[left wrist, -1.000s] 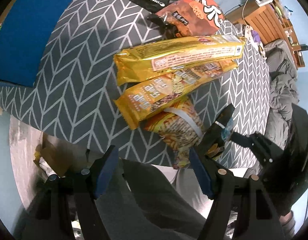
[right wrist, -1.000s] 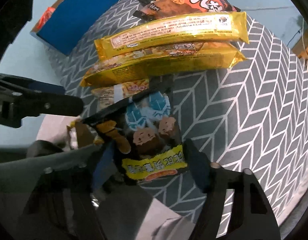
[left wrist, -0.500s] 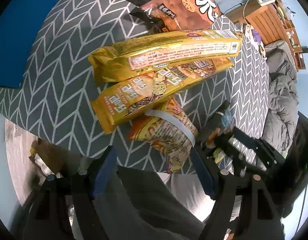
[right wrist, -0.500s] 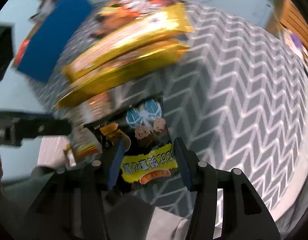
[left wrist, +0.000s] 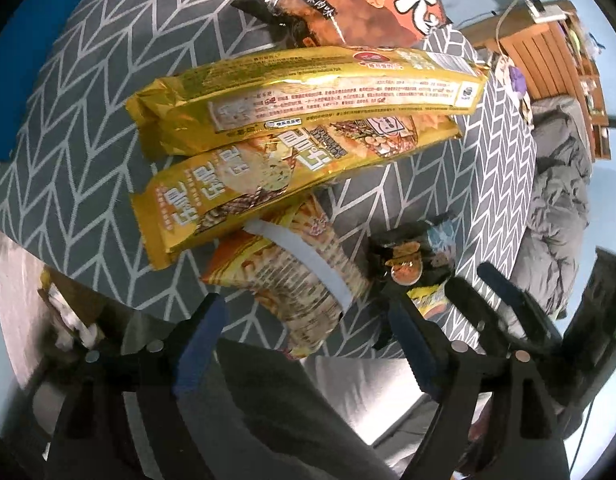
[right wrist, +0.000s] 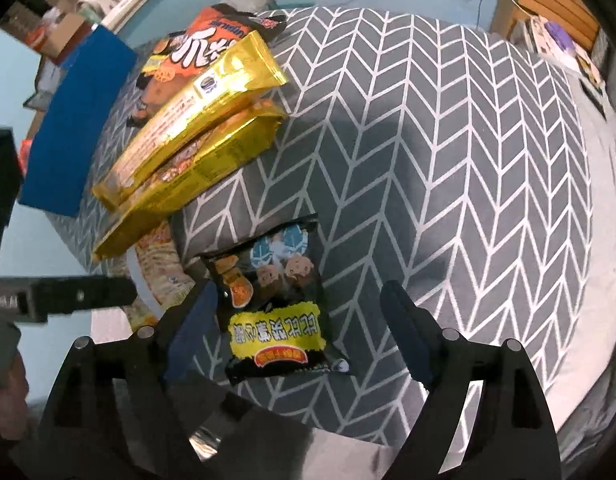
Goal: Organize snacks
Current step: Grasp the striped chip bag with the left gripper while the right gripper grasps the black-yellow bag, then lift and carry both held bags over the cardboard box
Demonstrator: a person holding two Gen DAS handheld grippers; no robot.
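Snacks (right wrist: 191,132); black packet's front (right wrist: 275,300)

Small snack bag (right wrist: 277,300) lies on the cloth (right wrist: 448,168), right of stacked long packets (right wrist: 195,148)

Grey chevron cloth (right wrist: 448,160); blue board (right wrist: 79,120); wooden rack (left wrist: 548,60).

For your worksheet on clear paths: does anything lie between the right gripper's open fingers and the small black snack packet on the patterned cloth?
Nothing visible does. The black snack packet lies flat between the open right gripper, whose jaws have just been opening.
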